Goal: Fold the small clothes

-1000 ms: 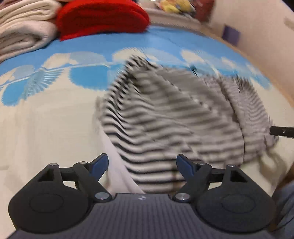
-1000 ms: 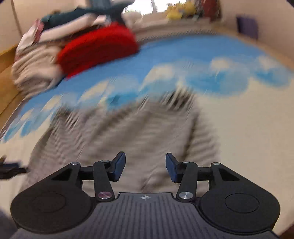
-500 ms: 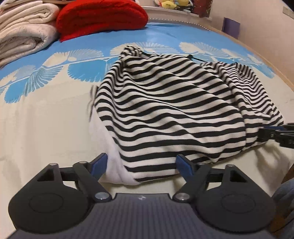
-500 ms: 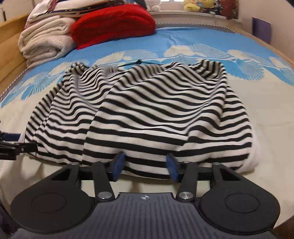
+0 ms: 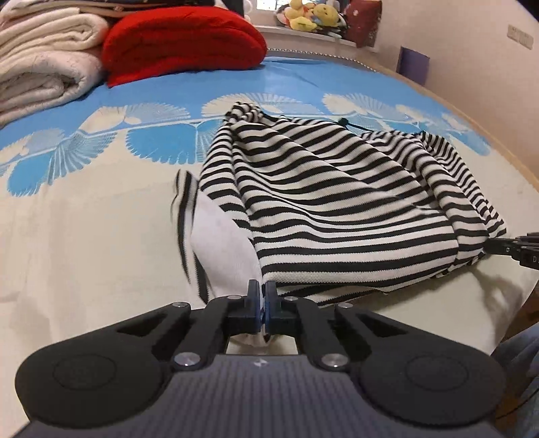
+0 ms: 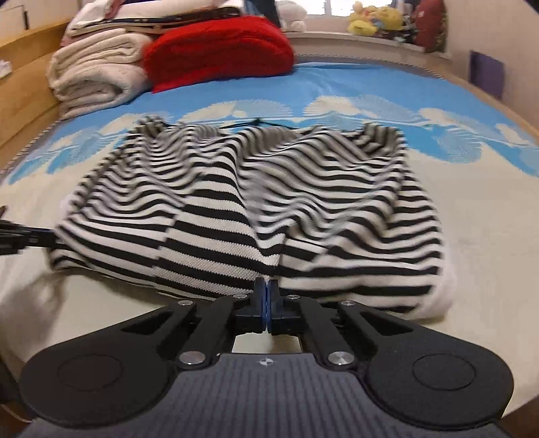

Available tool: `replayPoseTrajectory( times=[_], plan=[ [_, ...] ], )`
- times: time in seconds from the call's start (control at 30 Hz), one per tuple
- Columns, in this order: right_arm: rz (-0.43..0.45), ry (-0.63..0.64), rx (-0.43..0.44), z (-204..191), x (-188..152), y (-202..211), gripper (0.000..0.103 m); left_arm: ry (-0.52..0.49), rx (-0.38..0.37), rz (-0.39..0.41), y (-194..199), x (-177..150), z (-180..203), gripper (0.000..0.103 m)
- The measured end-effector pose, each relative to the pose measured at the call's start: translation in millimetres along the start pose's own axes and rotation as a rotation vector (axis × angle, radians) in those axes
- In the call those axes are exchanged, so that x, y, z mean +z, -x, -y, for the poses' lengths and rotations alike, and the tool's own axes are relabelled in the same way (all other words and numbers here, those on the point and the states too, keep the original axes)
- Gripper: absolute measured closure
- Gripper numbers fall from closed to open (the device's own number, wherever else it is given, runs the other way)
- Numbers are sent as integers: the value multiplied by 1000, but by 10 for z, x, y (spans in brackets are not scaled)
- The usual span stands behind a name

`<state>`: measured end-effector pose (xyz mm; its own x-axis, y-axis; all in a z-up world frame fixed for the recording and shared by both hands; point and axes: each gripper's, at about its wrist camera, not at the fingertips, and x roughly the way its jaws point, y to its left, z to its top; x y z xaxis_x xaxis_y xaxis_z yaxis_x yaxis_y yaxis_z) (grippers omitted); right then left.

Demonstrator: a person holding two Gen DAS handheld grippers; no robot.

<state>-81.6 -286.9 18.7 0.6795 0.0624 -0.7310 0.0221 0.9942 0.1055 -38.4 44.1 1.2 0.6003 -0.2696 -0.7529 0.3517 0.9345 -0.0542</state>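
A black-and-white striped garment (image 5: 337, 202) lies rumpled on the bed, its white inside showing at the near left. My left gripper (image 5: 262, 296) is shut on its near hem at the left corner. In the right wrist view the same garment (image 6: 252, 202) spreads across the bed, and my right gripper (image 6: 266, 296) is shut on its near hem. The right gripper's tip shows at the right edge of the left wrist view (image 5: 515, 244); the left gripper's tip shows at the left edge of the right wrist view (image 6: 23, 236).
The bed cover (image 5: 84, 219) is cream with a blue leaf pattern. A red cushion (image 5: 182, 40) and folded cream blankets (image 5: 43, 60) lie at the far end. Stuffed toys (image 5: 310, 17) sit on a ledge. A wooden bed side (image 6: 23, 101) runs along the left.
Both grippers were open at the garment's near hem; both have now shut on it. The hem has gathered and lifted slightly between the jaws.
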Motion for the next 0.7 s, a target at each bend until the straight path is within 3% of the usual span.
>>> replayPoseTrajectory(
  times=[0.07, 0.1, 0.13, 0.17, 0.23, 0.3, 0.37, 0.43, 0.5, 0.6, 0.63, 0.67, 0.7],
  plan=[
    [13, -3, -26, 43, -1, 22, 103, 9, 21, 12, 49, -12, -46, 103],
    [23, -7, -39, 67, 5, 36, 103, 15, 54, 24, 82, -15, -55, 103],
    [32, -12, -48, 95, 13, 55, 103, 5, 139, 48, 122, -23, -102, 103],
    [42, -15, -65, 119, 21, 68, 103, 40, 155, 53, 156, -21, -205, 103],
    [35, -38, -62, 185, 18, 64, 103, 121, 98, 42, 188, -7, -401, 103],
    [46, -28, -60, 182, 14, 72, 103, 108, 105, 31, 163, -35, -412, 103],
    [43, -9, -49, 126, 8, 61, 103, 122, 24, 50, 220, -58, -395, 103],
    [42, -2, -52, 95, 11, 51, 103, 85, 75, 81, 267, -63, -360, 103],
    [39, -23, -50, 111, 23, 48, 103, 135, 107, 61, 235, -53, -498, 103],
    [39, -23, -44, 112, 16, 55, 103, 179, 21, 79, 310, -33, -561, 103],
    [38, -17, -45, 107, 6, 56, 103, 183, -11, 78, 329, -36, -526, 95],
    [37, -14, -45, 98, 1, 55, 103, 182, -33, 66, 313, -37, -484, 74],
    [33, -12, -43, 94, 2, 50, 103, 179, -49, 47, 286, -45, -424, 61]
  ],
)
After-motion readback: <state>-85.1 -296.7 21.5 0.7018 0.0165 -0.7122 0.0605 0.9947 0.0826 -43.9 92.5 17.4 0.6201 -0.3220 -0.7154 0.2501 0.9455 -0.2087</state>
